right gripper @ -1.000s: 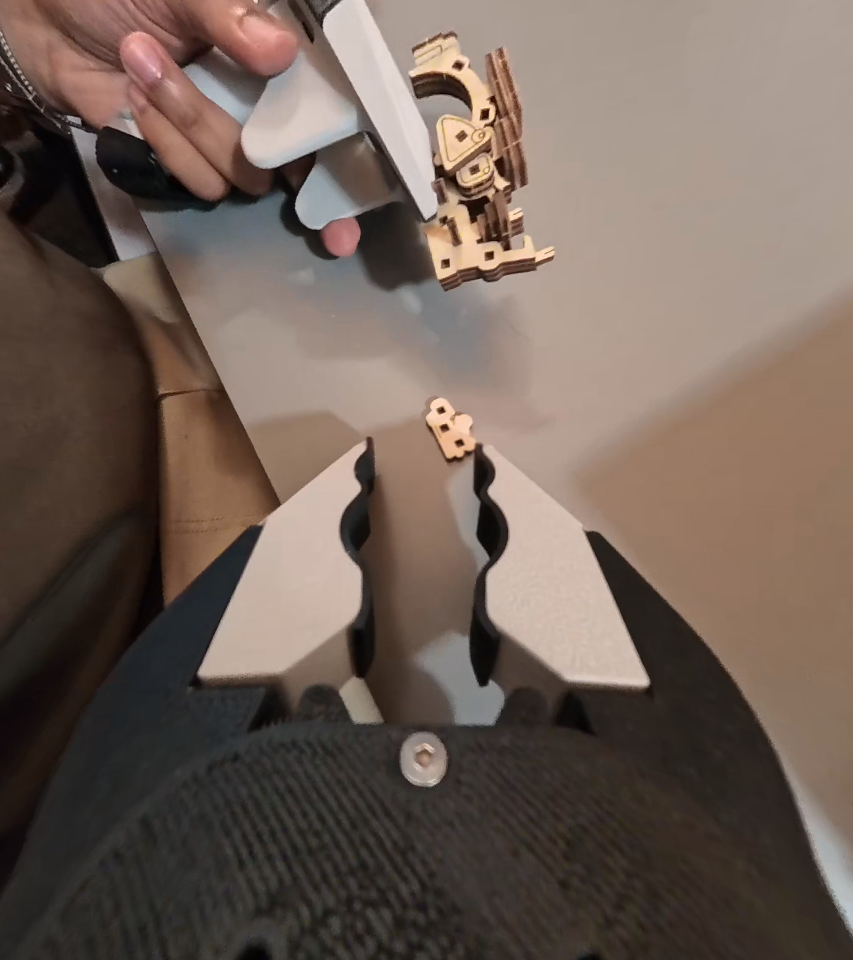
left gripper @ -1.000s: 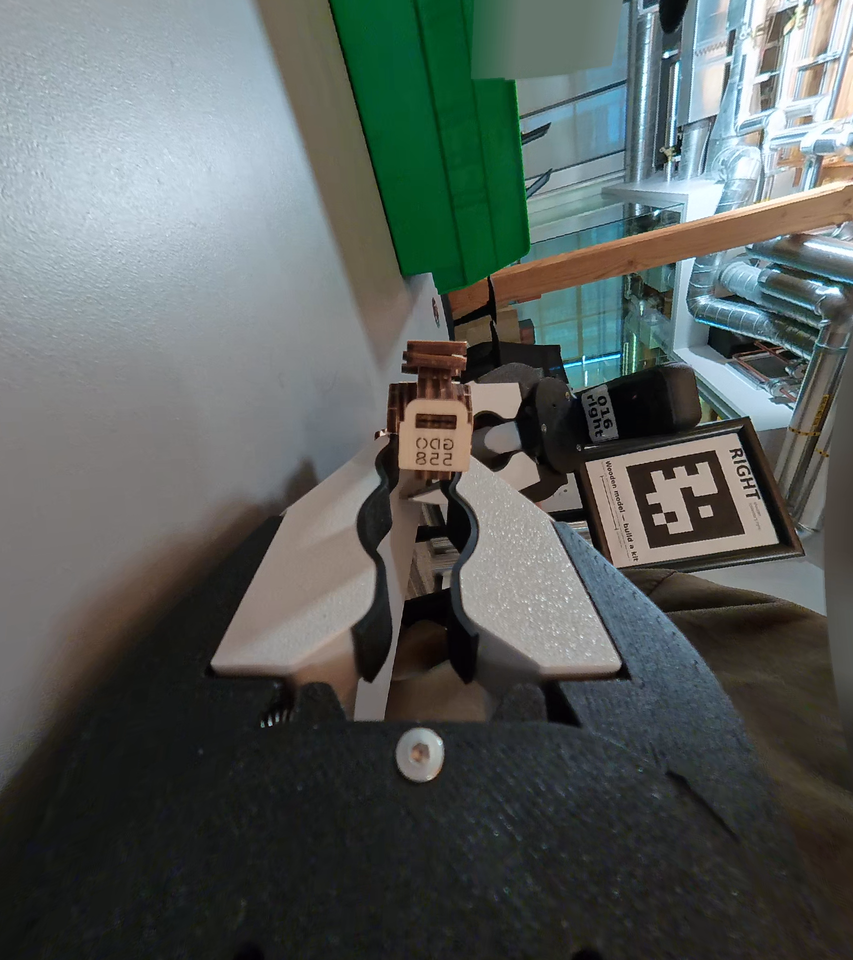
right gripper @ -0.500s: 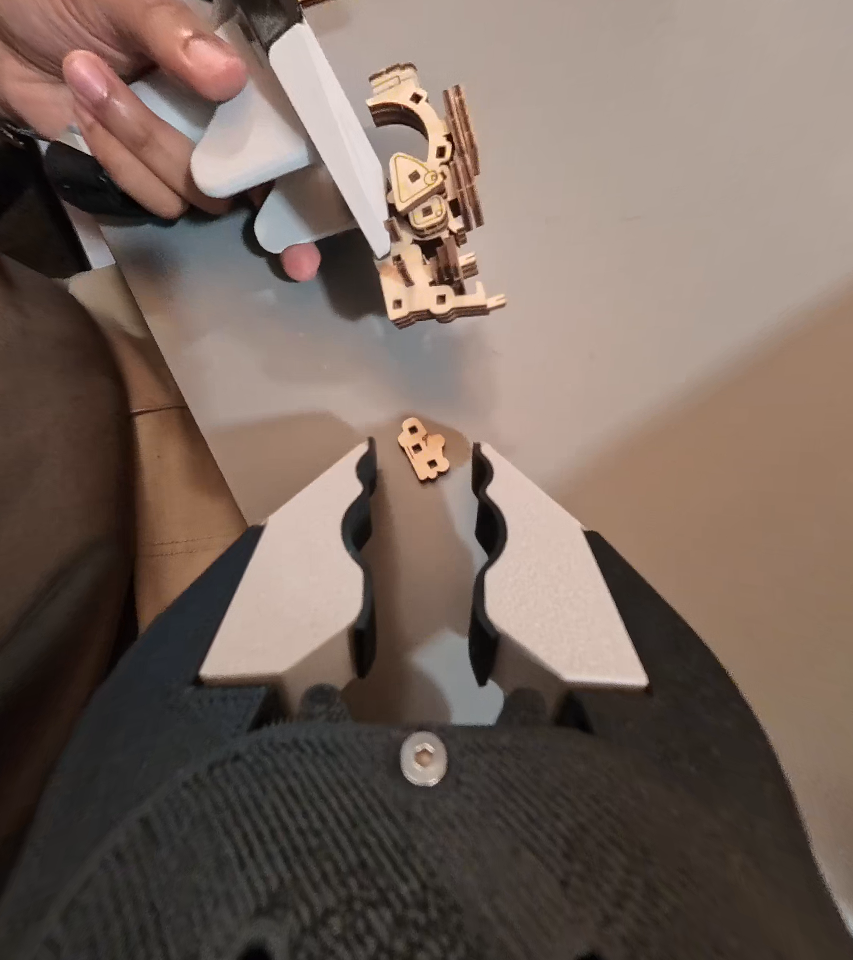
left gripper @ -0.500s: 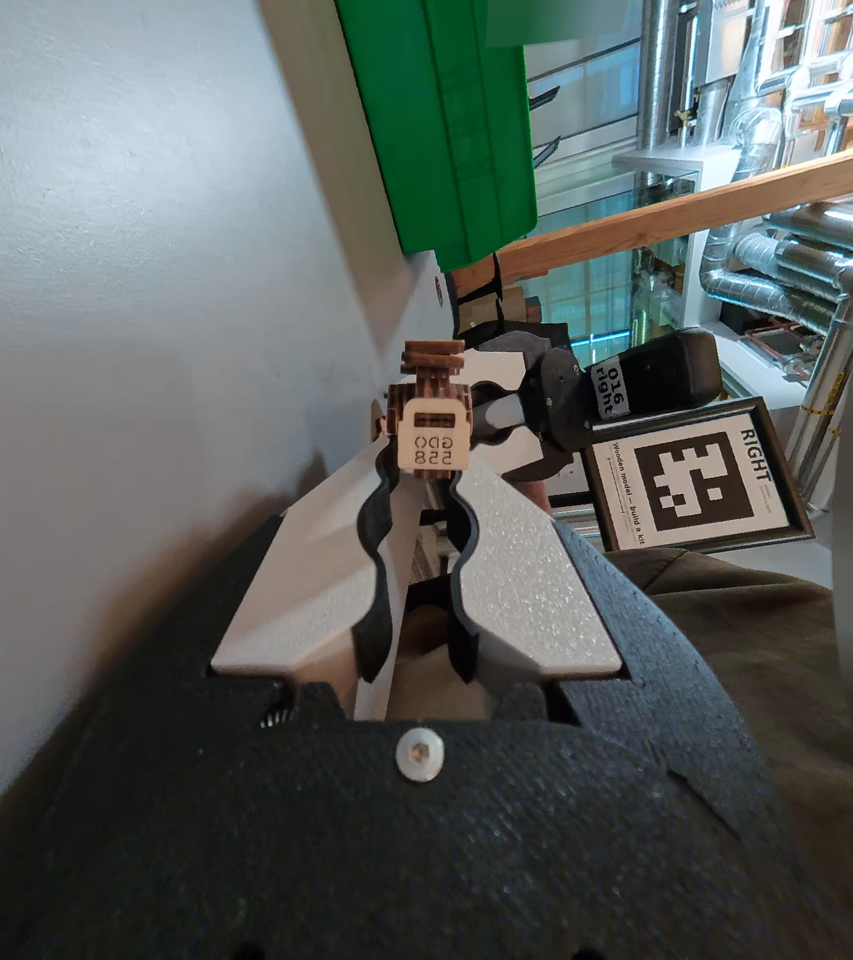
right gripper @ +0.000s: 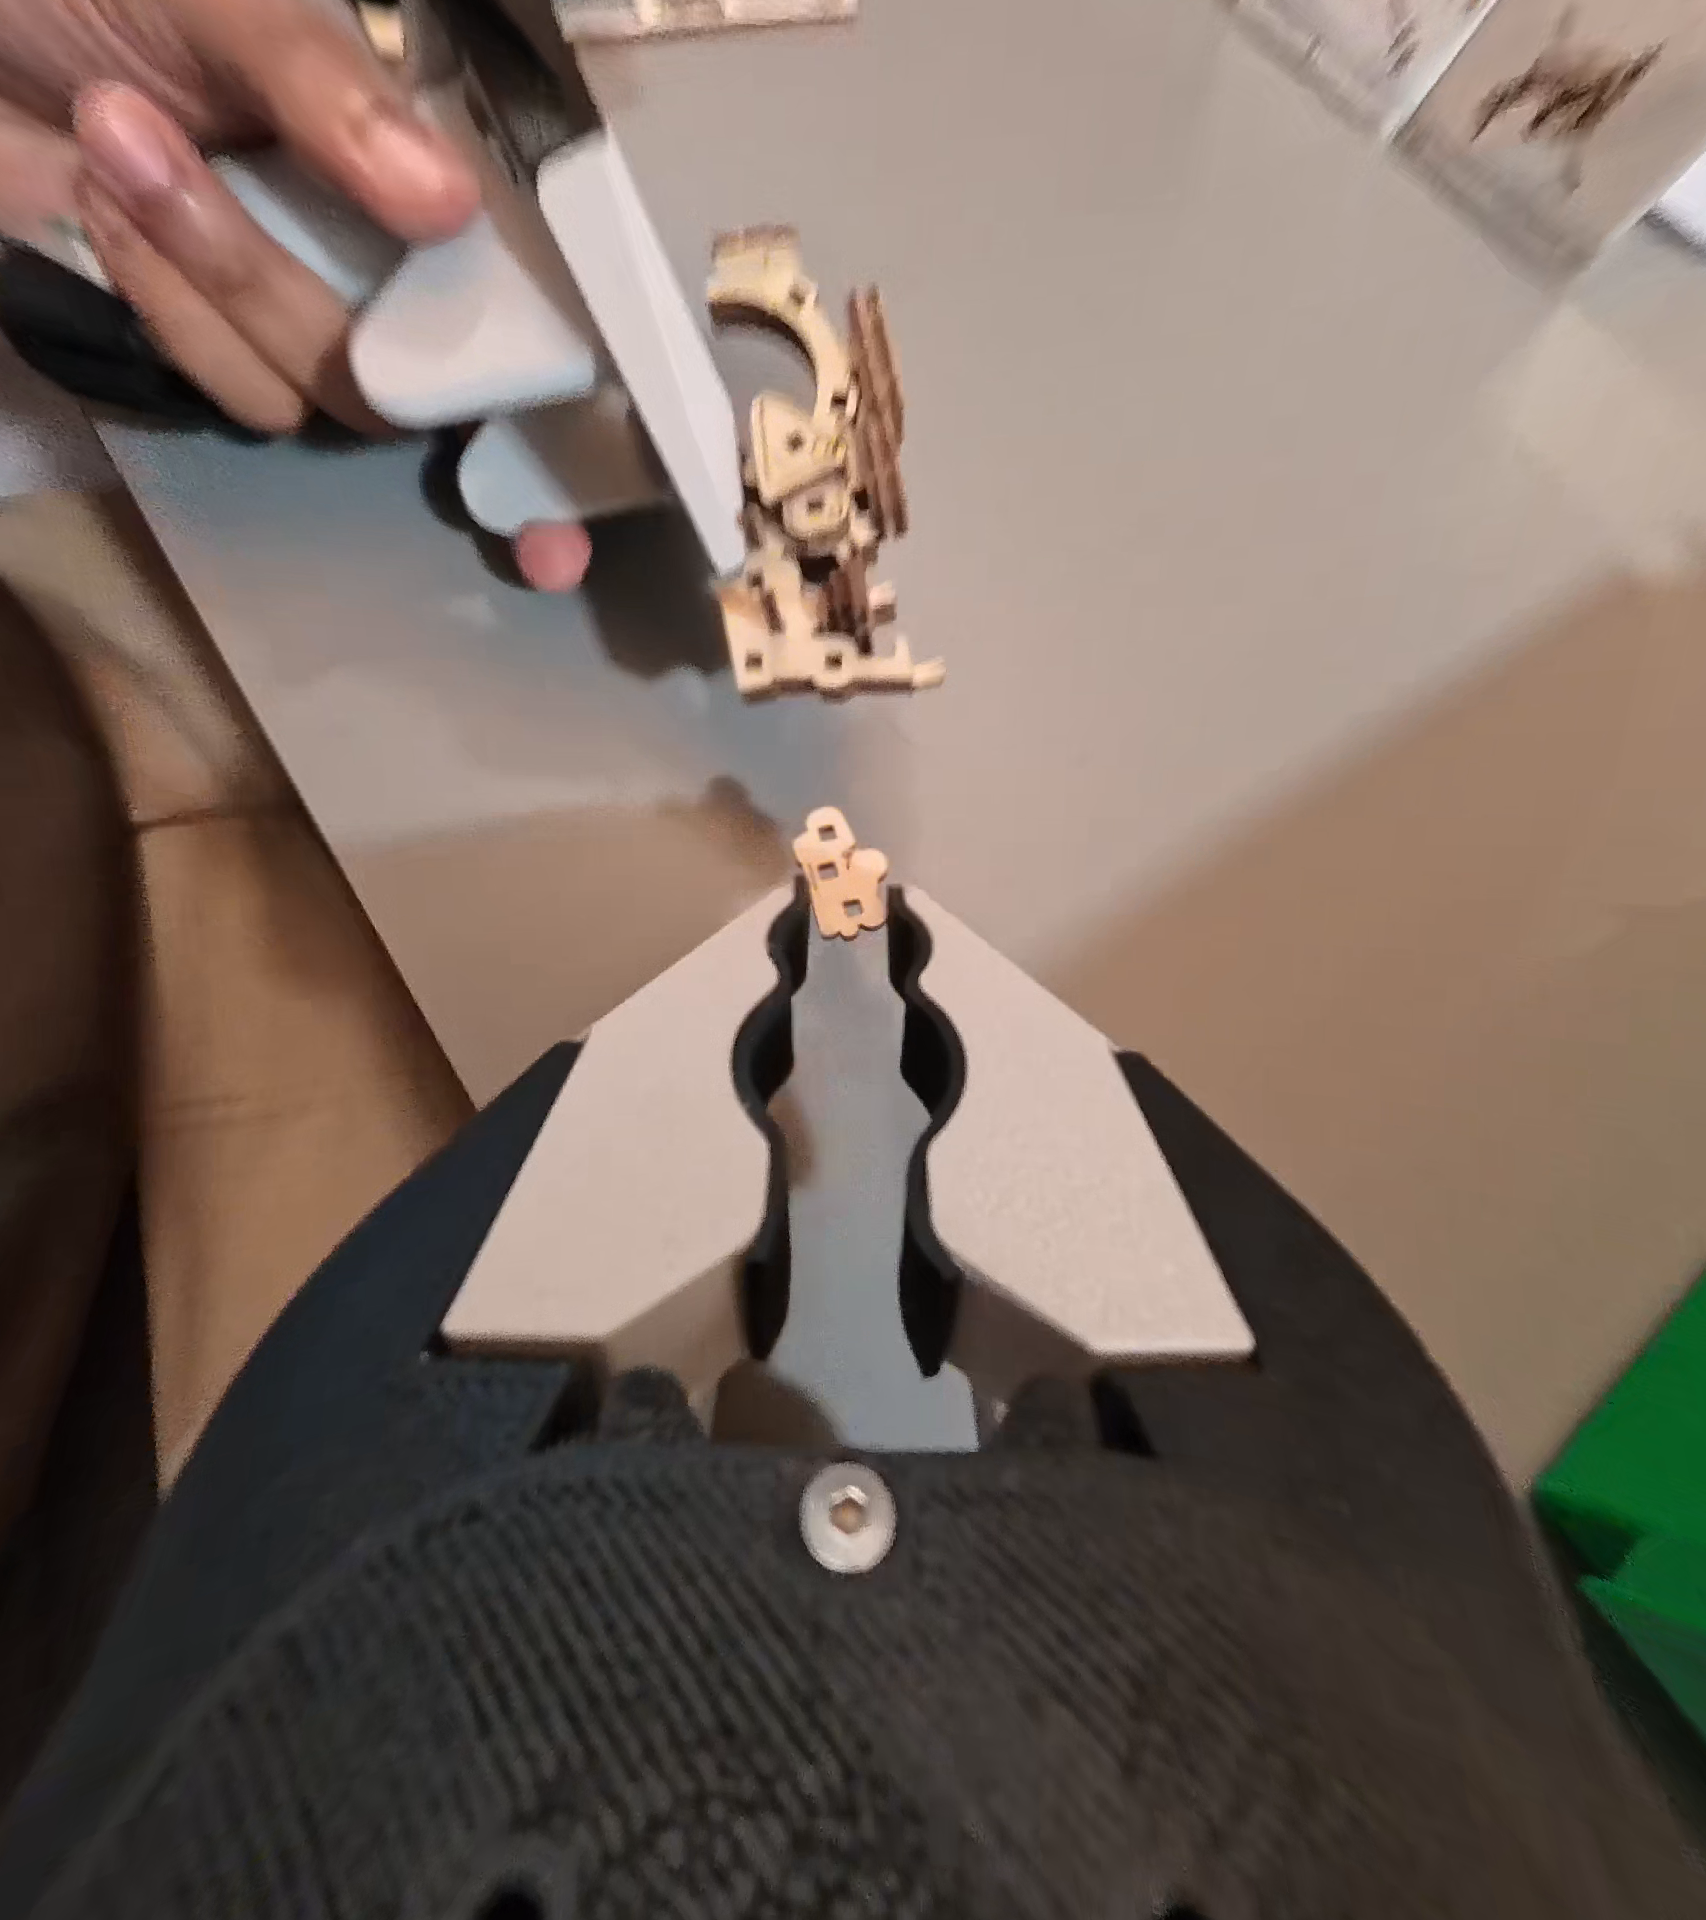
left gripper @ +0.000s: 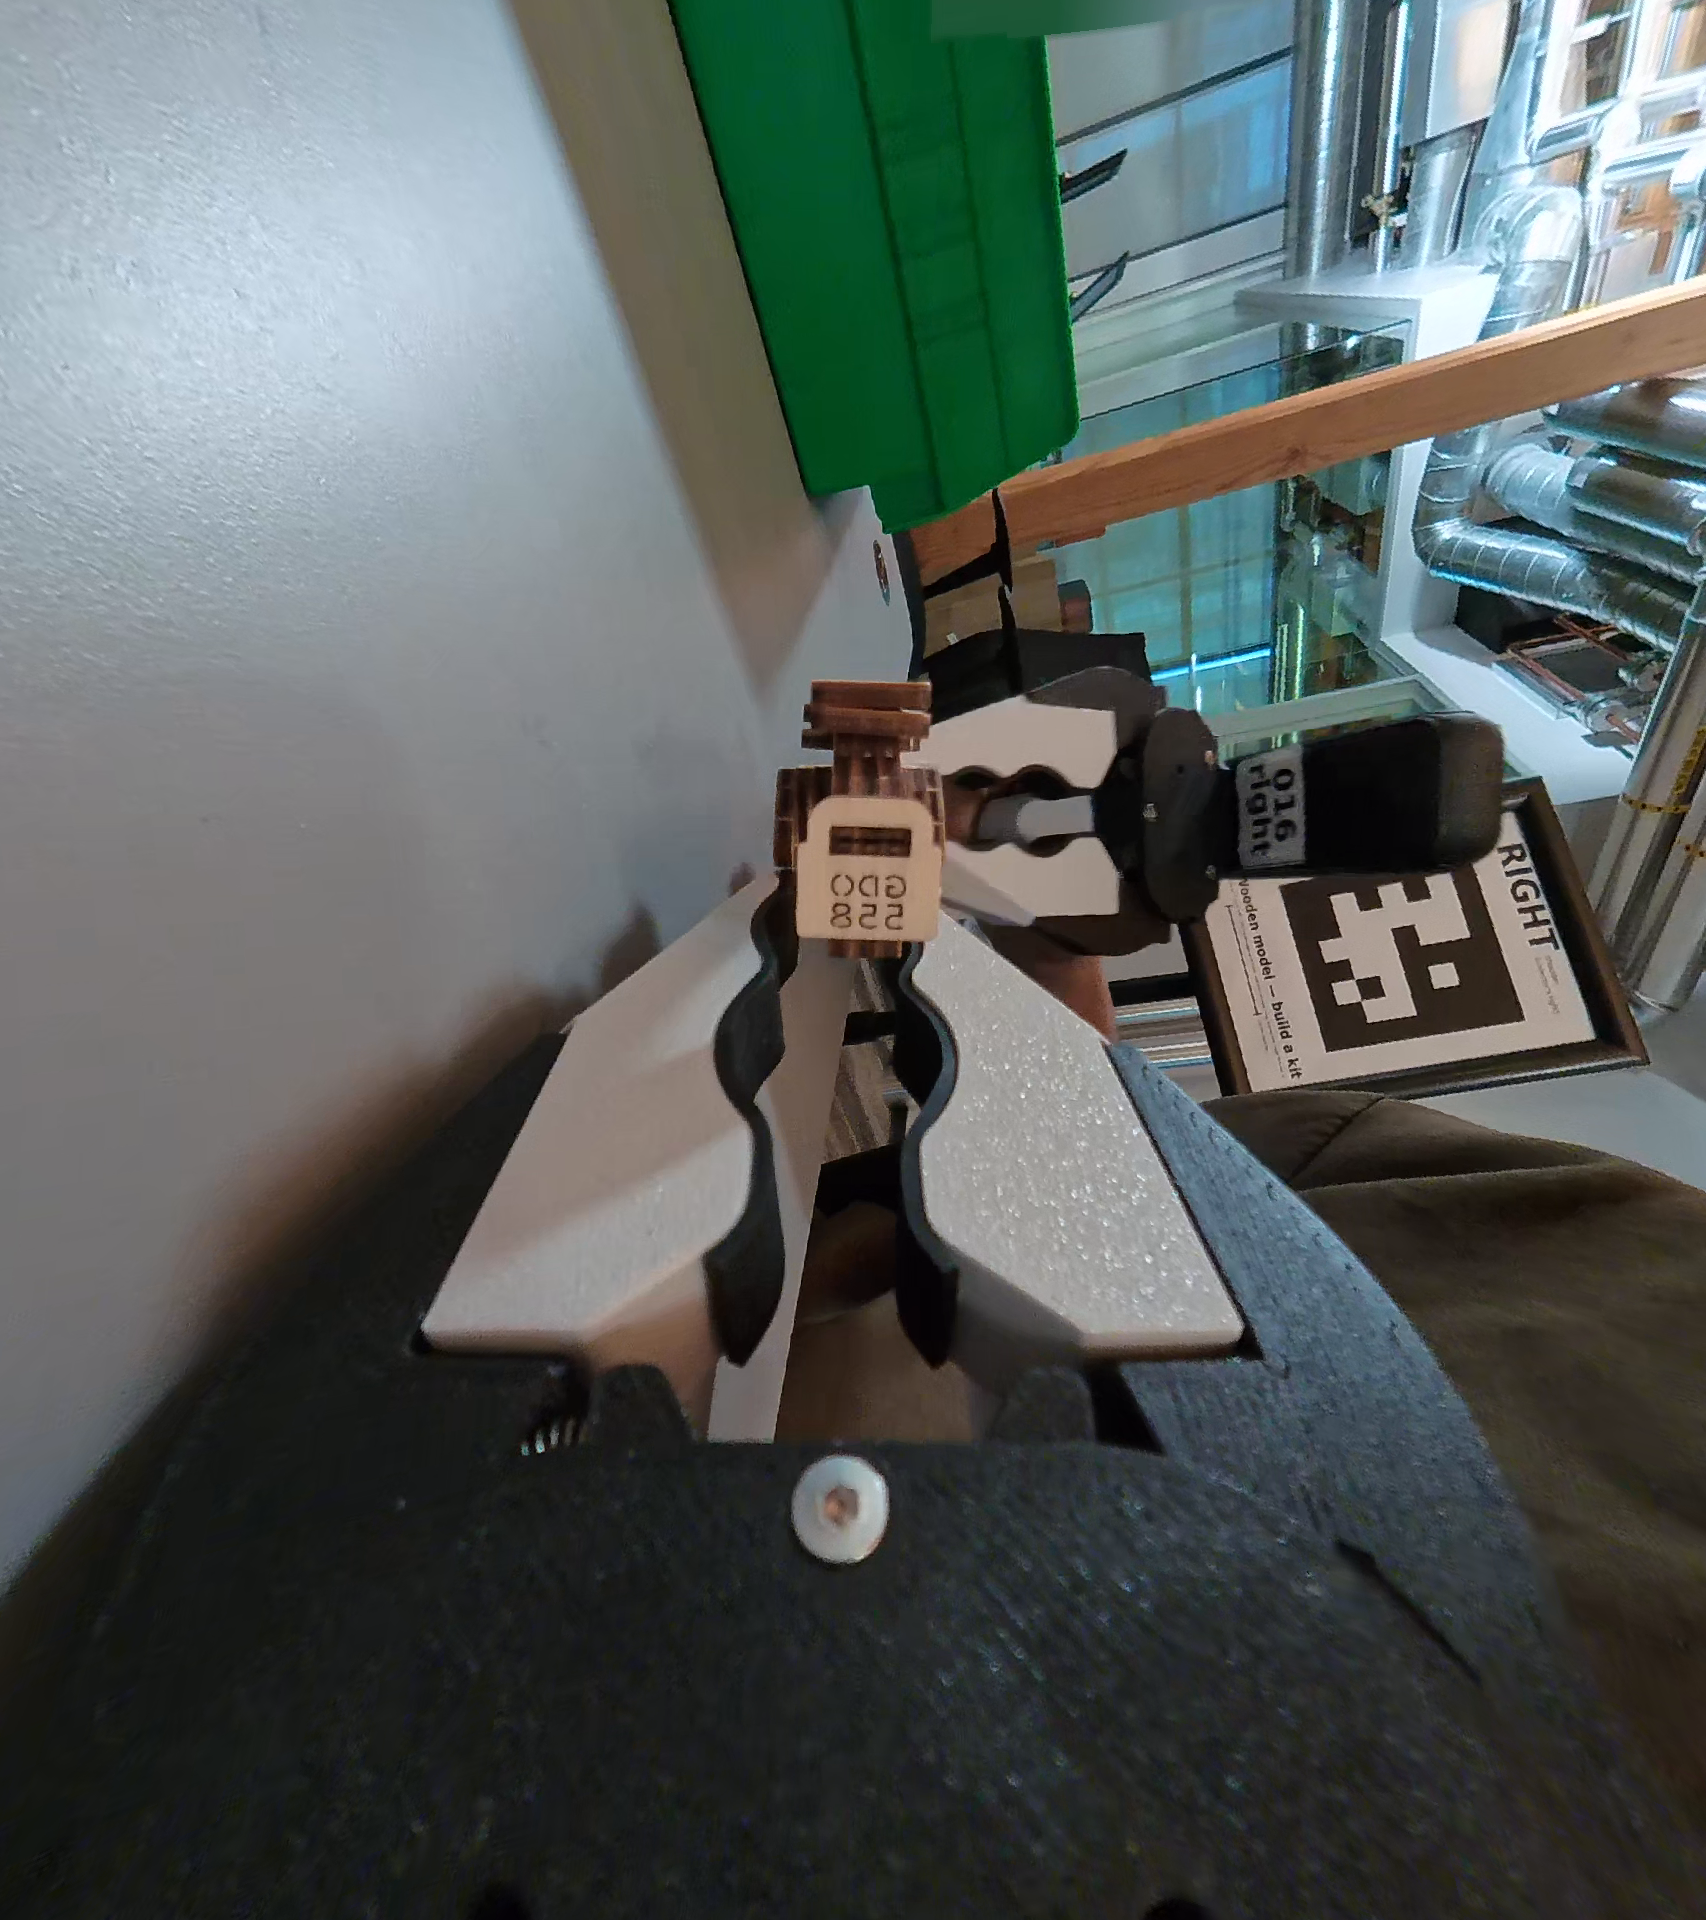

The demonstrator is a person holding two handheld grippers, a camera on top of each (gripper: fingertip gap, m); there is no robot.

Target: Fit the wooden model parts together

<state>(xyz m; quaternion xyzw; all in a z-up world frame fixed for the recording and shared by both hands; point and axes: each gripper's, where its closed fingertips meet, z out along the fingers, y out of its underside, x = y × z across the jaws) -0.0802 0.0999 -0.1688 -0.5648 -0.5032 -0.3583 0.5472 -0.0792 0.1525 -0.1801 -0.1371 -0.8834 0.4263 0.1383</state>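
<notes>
Wooden model parts show in both views, each clamped between a pair of fingers. Nearest in the right wrist view, the right gripper (right gripper: 844, 914) has its fingers closed on a small flat wooden piece (right gripper: 841, 879), which sticks out past the tips above the pale bench (right gripper: 1192, 436). Beyond it, apart from the small piece, hangs the wooden model assembly (right gripper: 818, 488), a layered pale block with a curved top and a stepped foot, slightly blurred. It sits at the tip of the left gripper (right gripper: 714, 520), and a hand (right gripper: 194, 197) wraps around that gripper's body at the upper left. A green bin (right gripper: 1701, 1455) shows at the right edge.

In the left wrist view, the left gripper's fingers are closed on the assembly (left gripper: 864, 831), which rises just past their tips with its dark layered edges and a pale plate facing the camera. Just behind it, the right gripper (left gripper: 984, 816) points toward it, its fingers drawn close. Farther back stands a framed marker card (left gripper: 1389, 935), and the green bin (left gripper: 890, 239) rests on the bench (left gripper: 205, 520) higher in the frame. Metal ducts (left gripper: 1607, 520) fill the far background.
</notes>
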